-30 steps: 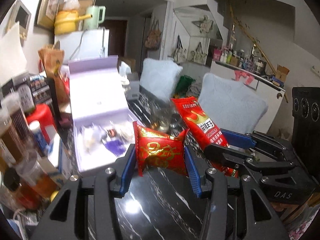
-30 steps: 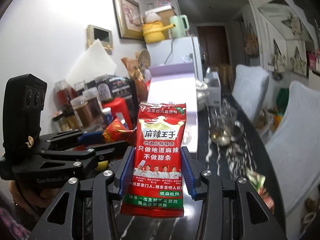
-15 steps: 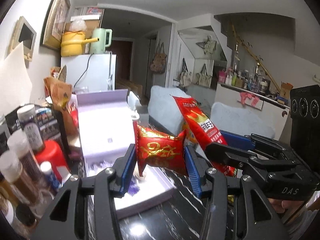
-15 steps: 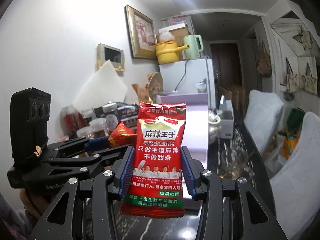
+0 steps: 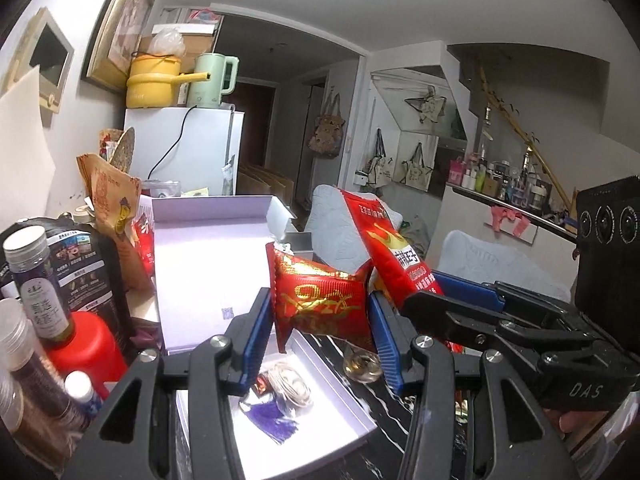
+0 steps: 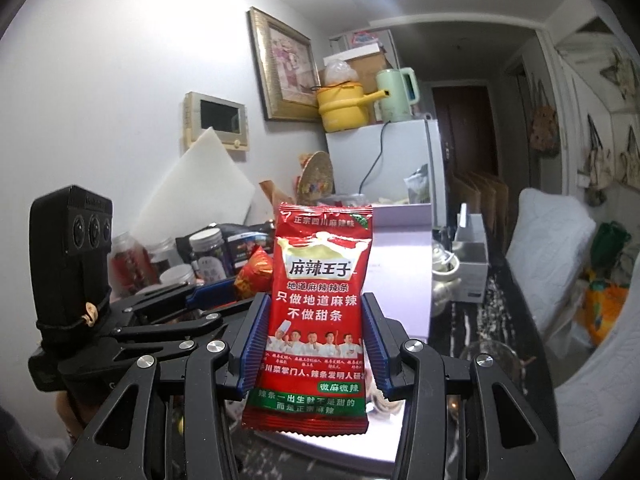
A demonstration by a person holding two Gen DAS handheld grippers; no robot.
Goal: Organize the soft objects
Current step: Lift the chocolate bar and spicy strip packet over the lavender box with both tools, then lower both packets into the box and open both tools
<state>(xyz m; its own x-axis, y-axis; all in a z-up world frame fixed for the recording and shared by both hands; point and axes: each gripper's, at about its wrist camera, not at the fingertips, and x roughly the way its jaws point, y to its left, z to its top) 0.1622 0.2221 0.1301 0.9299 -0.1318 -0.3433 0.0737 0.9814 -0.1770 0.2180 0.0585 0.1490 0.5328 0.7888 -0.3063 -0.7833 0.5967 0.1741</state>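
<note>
My left gripper (image 5: 320, 320) is shut on a small red and gold snack packet (image 5: 320, 300), held above the open white box (image 5: 344, 408). My right gripper (image 6: 314, 336) is shut on a tall red spicy-strip snack bag (image 6: 320, 304), held upright. In the left wrist view the right gripper (image 5: 472, 300) and its bag (image 5: 392, 252) are just to the right. In the right wrist view the left gripper (image 6: 200, 300) and its packet (image 6: 256, 272) are to the left. The box holds a purple tassel (image 5: 272, 420) and small trinkets.
The box lid (image 5: 212, 256) stands up behind the box. Jars, bottles and a red container (image 5: 84, 348) crowd the left side. A glass cup (image 5: 362, 366) sits on the black marble table (image 5: 400, 440). A white fridge (image 5: 184, 148) stands behind, cushioned chairs (image 6: 552, 248) to the right.
Both grippers have lifted and tilted upward with their packets still held. The box now sits lower in both views and more wall and ceiling show.
</note>
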